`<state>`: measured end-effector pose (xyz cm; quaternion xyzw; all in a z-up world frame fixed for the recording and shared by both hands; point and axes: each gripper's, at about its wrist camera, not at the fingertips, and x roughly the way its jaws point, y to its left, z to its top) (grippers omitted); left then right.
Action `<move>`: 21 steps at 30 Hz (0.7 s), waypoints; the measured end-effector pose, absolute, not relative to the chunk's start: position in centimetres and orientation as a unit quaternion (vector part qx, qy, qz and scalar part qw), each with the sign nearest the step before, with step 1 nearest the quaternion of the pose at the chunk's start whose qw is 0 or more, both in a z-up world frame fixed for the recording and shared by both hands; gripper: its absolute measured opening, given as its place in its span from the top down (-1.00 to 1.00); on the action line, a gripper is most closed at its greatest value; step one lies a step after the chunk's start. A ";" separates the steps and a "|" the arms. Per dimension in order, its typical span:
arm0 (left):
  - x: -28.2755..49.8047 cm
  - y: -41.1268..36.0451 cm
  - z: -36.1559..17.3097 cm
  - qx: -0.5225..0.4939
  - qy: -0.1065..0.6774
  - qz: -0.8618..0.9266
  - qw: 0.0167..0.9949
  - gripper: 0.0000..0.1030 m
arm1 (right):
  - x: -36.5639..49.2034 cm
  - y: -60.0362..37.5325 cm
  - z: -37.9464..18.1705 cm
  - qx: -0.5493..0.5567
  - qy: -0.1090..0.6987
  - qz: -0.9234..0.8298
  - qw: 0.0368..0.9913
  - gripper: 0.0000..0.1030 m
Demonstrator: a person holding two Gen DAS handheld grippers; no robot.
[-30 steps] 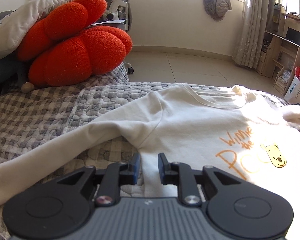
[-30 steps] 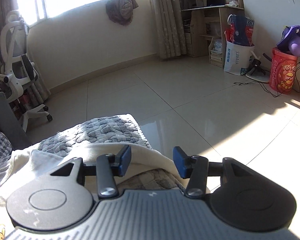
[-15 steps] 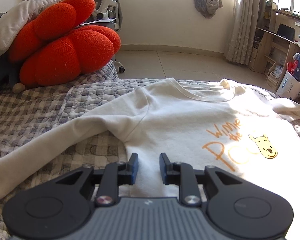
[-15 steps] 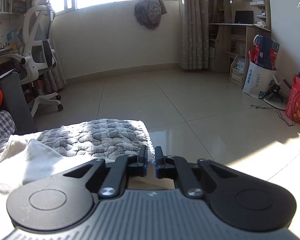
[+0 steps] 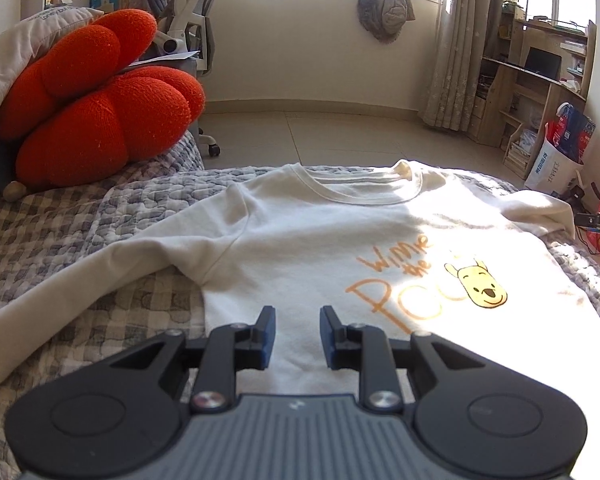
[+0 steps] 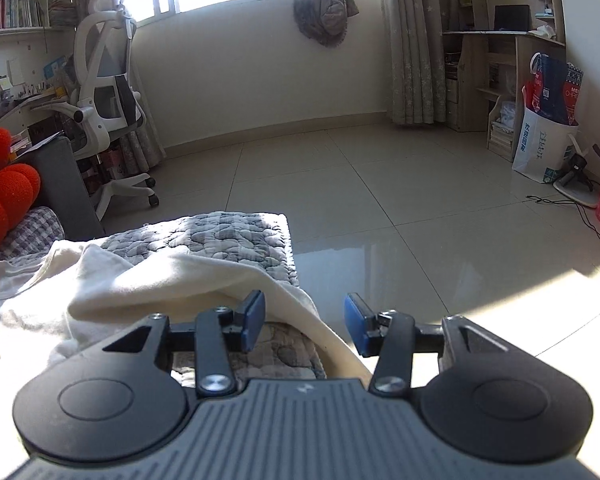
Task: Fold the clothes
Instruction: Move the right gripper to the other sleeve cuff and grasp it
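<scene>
Sweatshirt, cream, lies flat on the grey quilt of the bed, its front printed "Winnie the Pooh" in orange with a yellow bear face. Left gripper hovers over its lower edge, jaws slightly apart, gripping nothing. Right gripper is opening, one sleeve lying loose between the jaws.

Cream sweatshirt with orange lettering, grey checked quilt, orange-red cushion, blue-padded black claw

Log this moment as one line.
sweatshirt: flat on bed | left tool: open above hem | right tool: opening, sleeve between jaws
</scene>
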<state>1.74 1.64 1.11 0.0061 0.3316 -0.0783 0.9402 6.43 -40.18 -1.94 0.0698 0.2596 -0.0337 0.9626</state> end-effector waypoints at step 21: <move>1.9 1.9 0.6 -0.004 0.343 -0.068 0.937 0.45 | 6.8 -39.7 -2.3 0.011 0.257 -0.045 0.965 -0.30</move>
